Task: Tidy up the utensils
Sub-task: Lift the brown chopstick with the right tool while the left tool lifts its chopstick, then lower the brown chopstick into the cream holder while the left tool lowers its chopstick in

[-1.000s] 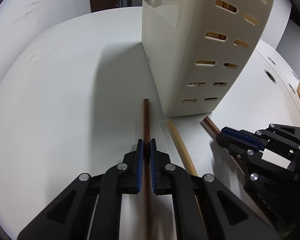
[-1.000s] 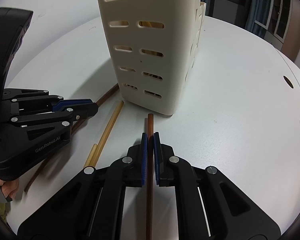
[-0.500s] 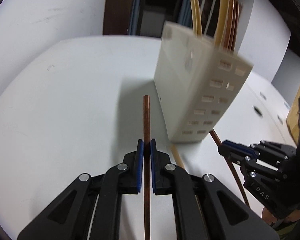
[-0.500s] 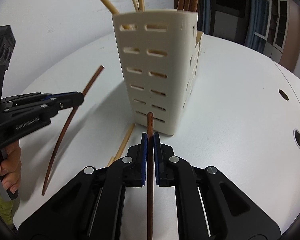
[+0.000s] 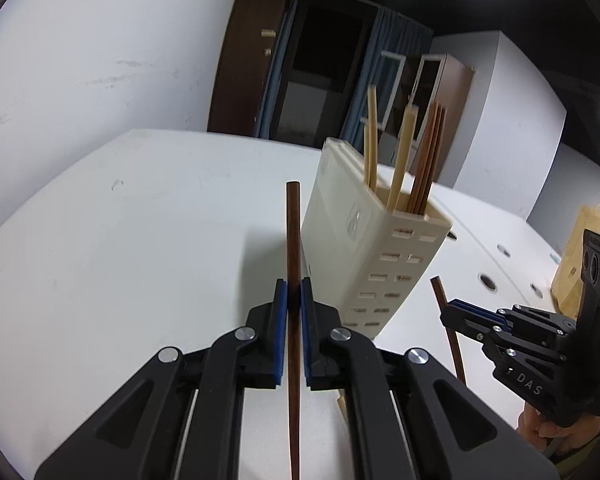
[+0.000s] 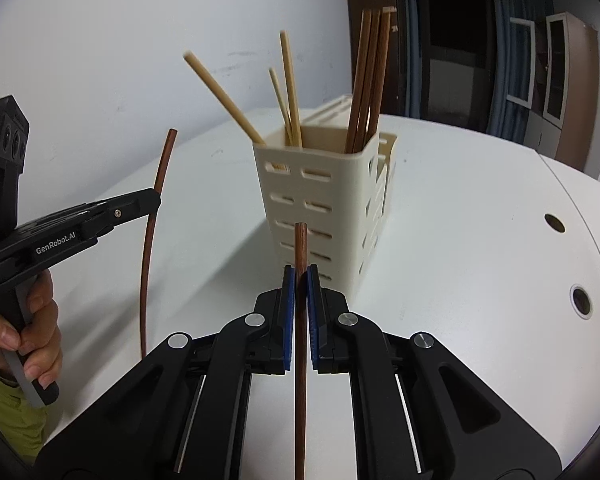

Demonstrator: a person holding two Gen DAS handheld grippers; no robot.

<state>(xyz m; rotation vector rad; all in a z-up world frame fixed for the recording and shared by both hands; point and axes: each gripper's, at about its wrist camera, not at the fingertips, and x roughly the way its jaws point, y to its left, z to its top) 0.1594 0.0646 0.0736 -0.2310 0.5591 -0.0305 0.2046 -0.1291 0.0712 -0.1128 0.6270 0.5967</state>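
Note:
A cream slotted utensil holder [image 5: 376,256] [image 6: 324,208] stands on the white table [image 5: 140,240]. It holds several pale chopsticks [image 6: 224,96] and several dark brown ones [image 6: 370,76]. My left gripper [image 5: 293,292] is shut on a dark brown chopstick [image 5: 293,232], held above the table left of the holder; it also shows in the right wrist view [image 6: 156,200]. My right gripper [image 6: 300,276] is shut on another dark brown chopstick [image 6: 301,248], in front of the holder; it also shows in the left wrist view [image 5: 446,312].
A pale chopstick [image 5: 342,402] lies on the table under the left gripper. Round holes [image 6: 555,223] mark the table at the right. A brown paper bag [image 5: 580,256] stands far right. A wall and dark doors are behind.
Both grippers have risen from the table, each lifting its dark chopstick. The holder's top and its chopsticks have come into view.

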